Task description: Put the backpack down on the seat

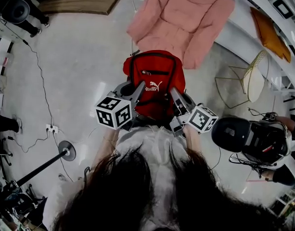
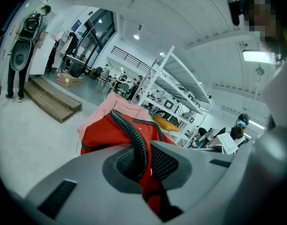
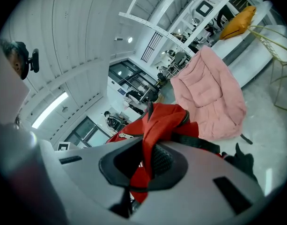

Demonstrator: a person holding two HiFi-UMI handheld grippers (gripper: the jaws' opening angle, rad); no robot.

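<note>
While the left tool [image 1: 139, 88] and right tool [image 1: 174, 93] are both clenched on the red backpack [image 1: 154, 78], it hangs between the 2 of them off the floor [image 1: 80, 66], just short of the pink seat [image 1: 183, 20].

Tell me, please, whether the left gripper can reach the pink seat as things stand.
Probably yes: the pink seat lies just ahead, and nothing stands between but the red backpack clamped in the left gripper. A short step forward looks needed.
</note>
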